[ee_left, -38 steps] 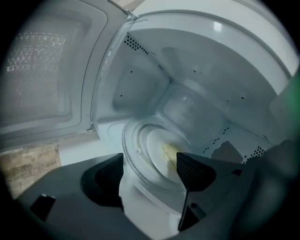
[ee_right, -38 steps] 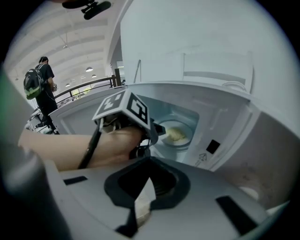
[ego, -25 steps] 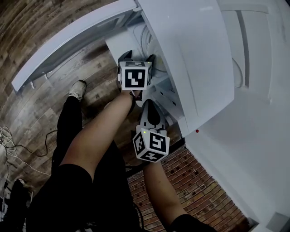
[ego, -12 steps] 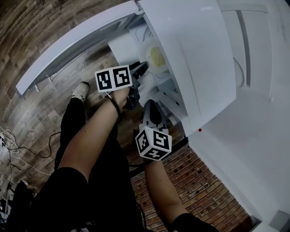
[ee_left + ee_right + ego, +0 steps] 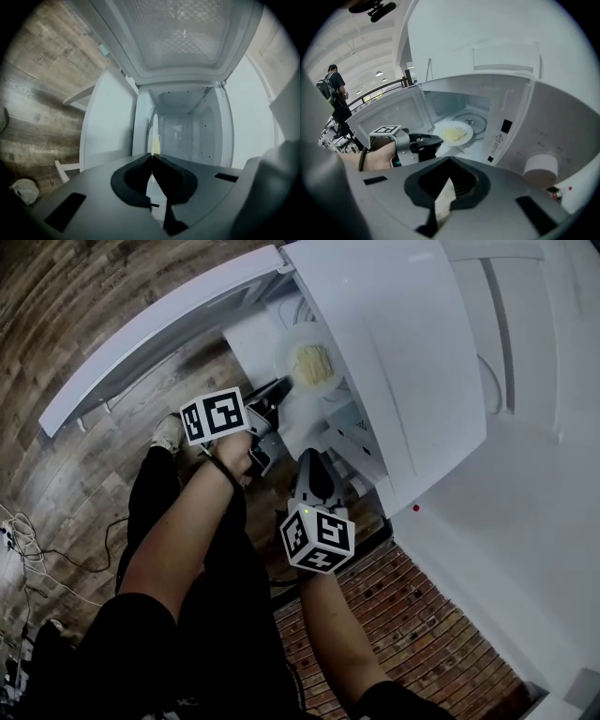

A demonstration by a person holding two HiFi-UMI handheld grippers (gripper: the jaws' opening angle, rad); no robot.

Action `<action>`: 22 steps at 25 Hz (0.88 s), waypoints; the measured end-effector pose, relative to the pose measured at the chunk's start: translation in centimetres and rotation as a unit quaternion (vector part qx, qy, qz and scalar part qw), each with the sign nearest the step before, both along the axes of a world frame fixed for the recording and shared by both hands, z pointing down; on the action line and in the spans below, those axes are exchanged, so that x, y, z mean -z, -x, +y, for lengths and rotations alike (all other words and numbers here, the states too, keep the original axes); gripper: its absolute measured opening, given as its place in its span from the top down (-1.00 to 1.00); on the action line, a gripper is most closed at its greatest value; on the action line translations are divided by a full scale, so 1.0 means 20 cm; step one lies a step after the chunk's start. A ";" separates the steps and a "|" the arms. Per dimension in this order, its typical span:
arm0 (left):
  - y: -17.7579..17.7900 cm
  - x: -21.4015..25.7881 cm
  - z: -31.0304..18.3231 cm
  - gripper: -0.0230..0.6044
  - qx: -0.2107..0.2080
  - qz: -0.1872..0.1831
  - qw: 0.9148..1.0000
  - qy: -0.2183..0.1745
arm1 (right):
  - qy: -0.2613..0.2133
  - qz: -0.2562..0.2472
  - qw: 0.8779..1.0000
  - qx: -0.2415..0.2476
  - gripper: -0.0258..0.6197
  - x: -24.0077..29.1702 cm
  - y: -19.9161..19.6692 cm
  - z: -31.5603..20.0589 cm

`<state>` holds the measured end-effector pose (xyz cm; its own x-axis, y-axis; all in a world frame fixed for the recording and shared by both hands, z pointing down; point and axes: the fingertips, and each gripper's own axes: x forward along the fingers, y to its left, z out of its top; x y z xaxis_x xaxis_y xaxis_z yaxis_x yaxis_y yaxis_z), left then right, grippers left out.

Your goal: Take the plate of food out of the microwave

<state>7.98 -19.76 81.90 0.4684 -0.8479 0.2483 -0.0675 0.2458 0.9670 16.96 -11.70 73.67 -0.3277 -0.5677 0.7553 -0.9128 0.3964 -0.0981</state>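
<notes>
Plate of food has come farther out of the microwave than half a second ago, its rim pinched in your left gripper's closed jaws. That gripper's view shows it only edge-on, just beyond the jaw tips. The right gripper view shows the yellow food on top. Your right gripper is closed on nothing, with the plate well ahead of its tips.

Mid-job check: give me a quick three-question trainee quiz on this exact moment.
1. True or false: the left tool is clamped on the rim of the plate.
2. The right tool is: A) gripping the plate, B) shut with nothing in it, C) out of sight.
3. Fill in: the door of the microwave stands ____.
Key: 1 true; 2 B; 3 open.
</notes>
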 end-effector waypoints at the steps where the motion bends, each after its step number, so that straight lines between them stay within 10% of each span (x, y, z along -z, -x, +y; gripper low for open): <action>1: 0.01 0.00 0.02 0.89 0.003 0.006 1.000 0.000 | -0.002 -0.001 1.000 -0.002 0.88 0.00 0.00 0.00; 14: 0.15 0.46 0.32 0.89 0.029 0.068 0.997 -0.009 | -0.034 -0.038 0.998 -0.035 0.88 0.22 0.04 -0.02; 22: 0.21 0.96 0.57 0.89 -0.006 0.042 0.999 0.023 | -0.057 -0.056 0.996 -0.030 0.88 0.69 0.08 -0.05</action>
<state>3.83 -8.41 62.79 0.4994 -0.8305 0.2469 0.0102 0.2906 0.9568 15.33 -12.67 59.82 -0.3688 -0.6692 0.6452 -0.9211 0.3564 -0.1569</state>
